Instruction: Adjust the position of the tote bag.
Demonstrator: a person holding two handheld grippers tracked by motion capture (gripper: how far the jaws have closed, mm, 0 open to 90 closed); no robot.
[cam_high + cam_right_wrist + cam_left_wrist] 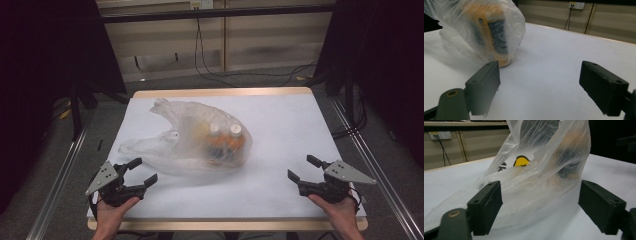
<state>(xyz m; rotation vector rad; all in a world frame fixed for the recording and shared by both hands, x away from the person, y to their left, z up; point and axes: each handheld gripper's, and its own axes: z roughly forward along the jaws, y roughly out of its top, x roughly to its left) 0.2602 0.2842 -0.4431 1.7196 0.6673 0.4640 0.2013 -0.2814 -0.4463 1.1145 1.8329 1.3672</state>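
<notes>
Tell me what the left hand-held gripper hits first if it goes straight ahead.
Likely the plastic bag: its near edge lies just ahead of the open left hand-held gripper, nothing between.

Ahead of my left gripper (139, 172): the plastic bag (200, 137) blocks the frame's centre, its loose edge just beside my fingers (485, 205).
Ahead of my right gripper (304, 170): bare table (290, 125), open across the frame's right half.
Between my grippers: free strip along the lower edge.
</notes>
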